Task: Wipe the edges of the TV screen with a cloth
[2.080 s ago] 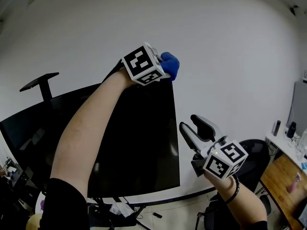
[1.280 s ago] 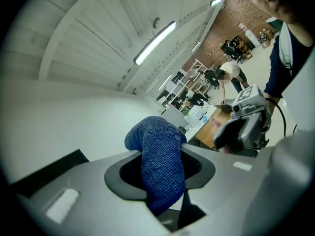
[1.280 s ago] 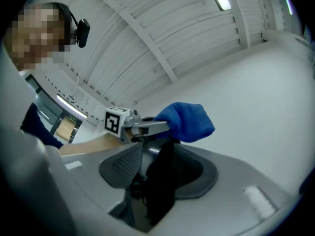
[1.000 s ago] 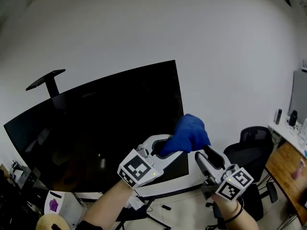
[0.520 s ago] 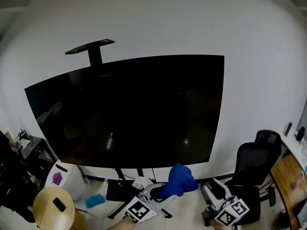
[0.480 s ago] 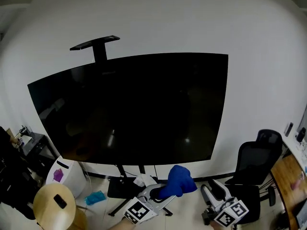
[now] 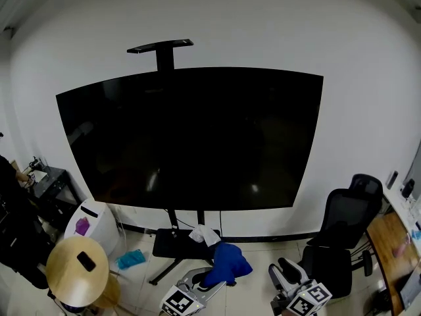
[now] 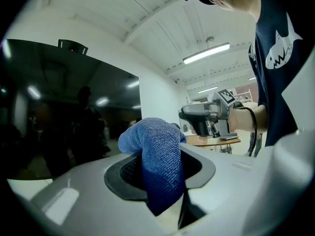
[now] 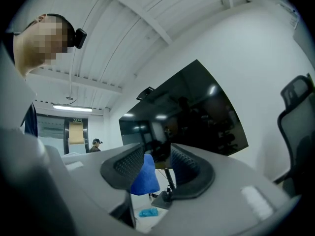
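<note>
A: What filled the head view?

B: The TV screen [image 7: 191, 137], dark, on a floor stand [image 7: 172, 242] against the white wall [image 7: 368, 58]. A black office chair [image 7: 345, 219] stood off to its right. All four edges were in sight, and nothing touched any of them.

A: And the tools?

B: Both were low, well below the screen's bottom edge and apart from it. The left gripper [image 7: 209, 280] was clamped tight on the blue cloth [image 7: 227, 262], which bulged past the jaw tips in a rounded wad. The right gripper [image 7: 283, 270] carried nothing. Its jaws had just been closing, yet a gap showed between them.

A: So how should the wiping go?

B: I'd judge the cloth had to travel up to an edge first. Lead with the wad, so that fabric and not hard jaw meets the frame. Press lightly, run along the border in one line, and turn the wrist at each corner. Keep the grip firm, since a loose fold could slip out, and keep the empty tool off the glass.
</note>
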Motion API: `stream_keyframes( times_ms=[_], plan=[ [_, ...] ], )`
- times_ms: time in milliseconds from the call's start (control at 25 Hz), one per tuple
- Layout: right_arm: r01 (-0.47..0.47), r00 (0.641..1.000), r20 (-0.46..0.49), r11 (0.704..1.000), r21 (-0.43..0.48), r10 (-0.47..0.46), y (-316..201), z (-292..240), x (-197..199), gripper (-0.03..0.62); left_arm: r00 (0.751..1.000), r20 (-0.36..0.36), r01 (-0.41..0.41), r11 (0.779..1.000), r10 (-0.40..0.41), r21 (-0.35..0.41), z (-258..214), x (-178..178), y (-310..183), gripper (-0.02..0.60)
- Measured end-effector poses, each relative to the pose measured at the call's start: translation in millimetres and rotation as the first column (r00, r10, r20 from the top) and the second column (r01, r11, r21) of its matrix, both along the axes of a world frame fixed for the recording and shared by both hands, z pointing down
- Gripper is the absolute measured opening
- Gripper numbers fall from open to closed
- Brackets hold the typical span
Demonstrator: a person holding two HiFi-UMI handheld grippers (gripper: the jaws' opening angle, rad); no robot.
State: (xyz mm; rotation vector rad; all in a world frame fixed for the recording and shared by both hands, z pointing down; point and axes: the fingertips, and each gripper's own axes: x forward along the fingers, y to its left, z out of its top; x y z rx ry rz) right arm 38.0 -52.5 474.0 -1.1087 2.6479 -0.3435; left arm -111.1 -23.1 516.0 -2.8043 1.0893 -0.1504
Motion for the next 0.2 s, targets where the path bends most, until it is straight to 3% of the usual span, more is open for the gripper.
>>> stream_keyframes(
  times_ms=[200],
  plan=[
    [0.015, 1.000, 0.001, 1.000, 0.002, -0.015, 18.6, 0.4, -9.3, 0.176, 1.000, -0.018, 0.009, 1.000, -0.009, 0.000, -0.1, -3.4, 21.9, 0.138]
  ],
)
